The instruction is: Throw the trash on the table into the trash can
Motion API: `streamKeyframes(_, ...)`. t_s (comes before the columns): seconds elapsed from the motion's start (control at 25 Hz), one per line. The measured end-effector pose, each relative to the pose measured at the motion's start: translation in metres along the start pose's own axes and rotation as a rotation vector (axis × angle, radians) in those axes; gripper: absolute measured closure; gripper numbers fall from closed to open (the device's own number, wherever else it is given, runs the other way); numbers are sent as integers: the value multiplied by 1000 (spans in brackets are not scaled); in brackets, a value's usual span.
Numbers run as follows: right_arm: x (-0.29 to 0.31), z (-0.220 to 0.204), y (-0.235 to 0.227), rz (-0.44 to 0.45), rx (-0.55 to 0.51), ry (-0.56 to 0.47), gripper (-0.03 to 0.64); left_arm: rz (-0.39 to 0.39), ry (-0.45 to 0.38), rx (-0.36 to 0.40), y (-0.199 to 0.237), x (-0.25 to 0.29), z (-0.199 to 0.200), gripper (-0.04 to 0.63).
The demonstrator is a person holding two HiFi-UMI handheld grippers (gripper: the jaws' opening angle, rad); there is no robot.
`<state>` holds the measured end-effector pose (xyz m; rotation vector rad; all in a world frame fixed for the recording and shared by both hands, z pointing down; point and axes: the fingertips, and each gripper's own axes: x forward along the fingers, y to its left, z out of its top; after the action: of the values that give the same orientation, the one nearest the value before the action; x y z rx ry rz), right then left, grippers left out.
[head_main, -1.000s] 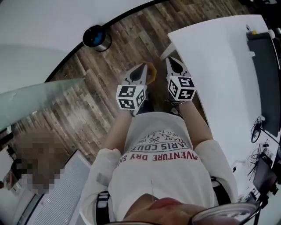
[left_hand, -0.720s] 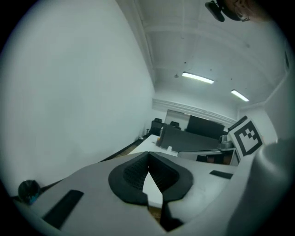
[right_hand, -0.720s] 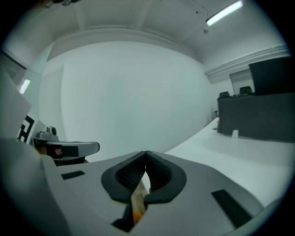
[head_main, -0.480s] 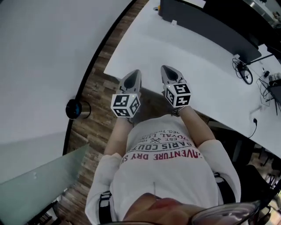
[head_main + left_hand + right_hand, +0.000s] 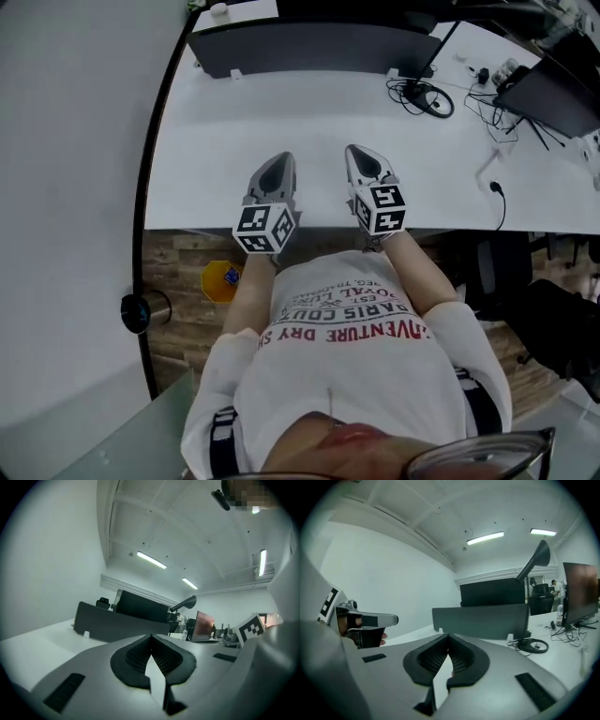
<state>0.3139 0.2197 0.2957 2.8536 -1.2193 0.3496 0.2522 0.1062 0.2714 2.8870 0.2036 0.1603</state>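
Quick notes for you:
- Your left gripper (image 5: 277, 167) and right gripper (image 5: 362, 161) sit side by side, pointing roughly level over near edge of white table (image 5: 216, 150).
- Both tongs clenched, pads pressed together, gripping only each other.
- Trash can (image 5: 139, 313) on wood floor (image 5: 183, 328) at your left, by curved wall, well apart from both grippers.
- Yellow thing (image 5: 219, 281) with blue bit lies on floor between can and table edge. Can't tell what it is.
- Far side of table: dark divider panel (image 5: 309, 52), cables (image 5: 427, 97) to right.
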Motion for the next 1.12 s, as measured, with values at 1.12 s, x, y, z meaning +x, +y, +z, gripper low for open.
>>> streamKeyframes(1.12, -39, -1, -82, -129, -66, -30, 592, -119, 28, 81, -80, 59, -3, 572)
